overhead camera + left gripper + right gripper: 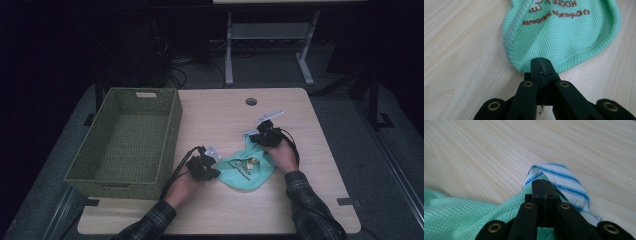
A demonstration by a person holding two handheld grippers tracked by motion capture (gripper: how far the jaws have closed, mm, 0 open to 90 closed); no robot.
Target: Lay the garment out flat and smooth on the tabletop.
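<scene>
High view: light wooden table is seen with woven green basket at left. Mint-green knit cloth lies mid-table, pinched at opposite edges by left gripper and right gripper, both clamped tight.

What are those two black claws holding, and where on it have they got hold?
Both pinch the mint-green knit garment lying on the table: the left gripper at its ribbed hem edge, the right gripper by the blue-striped fabric trim at the far edge.
</scene>
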